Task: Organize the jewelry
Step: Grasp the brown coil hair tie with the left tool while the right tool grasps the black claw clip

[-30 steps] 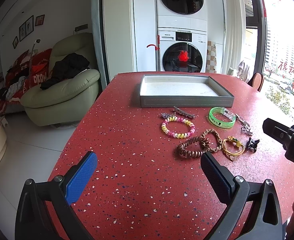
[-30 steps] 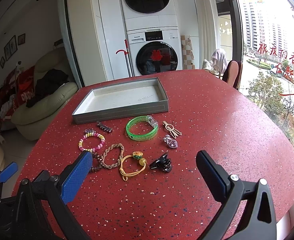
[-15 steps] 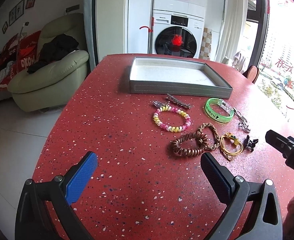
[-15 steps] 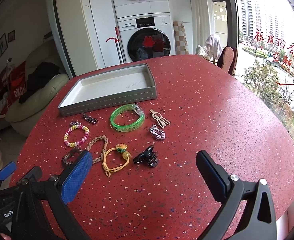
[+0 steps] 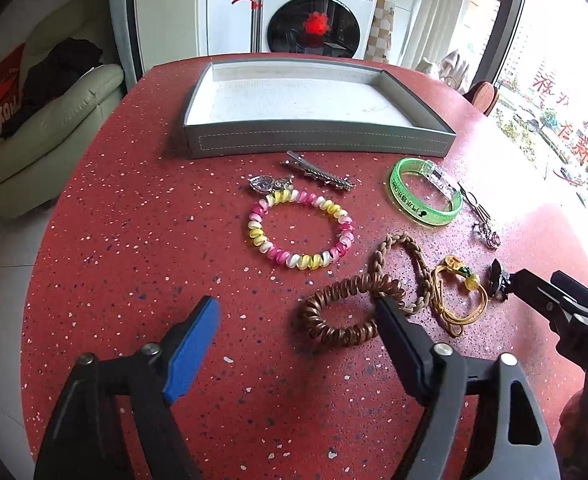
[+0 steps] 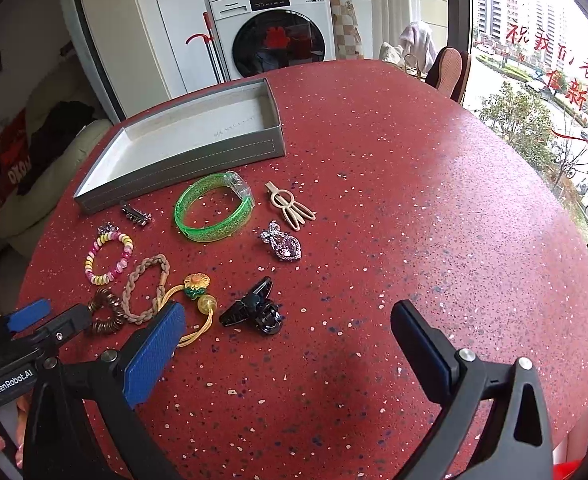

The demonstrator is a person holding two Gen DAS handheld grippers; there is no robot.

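Note:
A grey tray (image 5: 317,144) (image 6: 182,164) with a white inside stands on the red table. In front of it lie a pink-yellow coil bracelet (image 5: 299,230) (image 6: 108,258), a green bangle (image 5: 423,196) (image 6: 214,208), a brown coil tie (image 5: 345,310) (image 6: 106,310), a braided loop (image 5: 401,264), a yellow flower tie (image 5: 457,296) (image 6: 196,284), a black claw clip (image 6: 254,310), a silver clip (image 5: 317,176), a beige clip (image 6: 290,204) and a purple brooch (image 6: 284,244). My left gripper (image 5: 294,332) is open, low over the brown tie. My right gripper (image 6: 290,328) is open by the black clip.
The table edge curves close on the left and right. A pale green sofa (image 5: 42,128) stands beyond the left edge. A washing machine (image 5: 313,20) stands behind the table, and a chair back (image 6: 449,72) shows at its far right.
Both grippers have moved forward and down toward the jewelry. The left now hovers at the brown coil tie, the right near the black claw clip. Nothing has been picked up.

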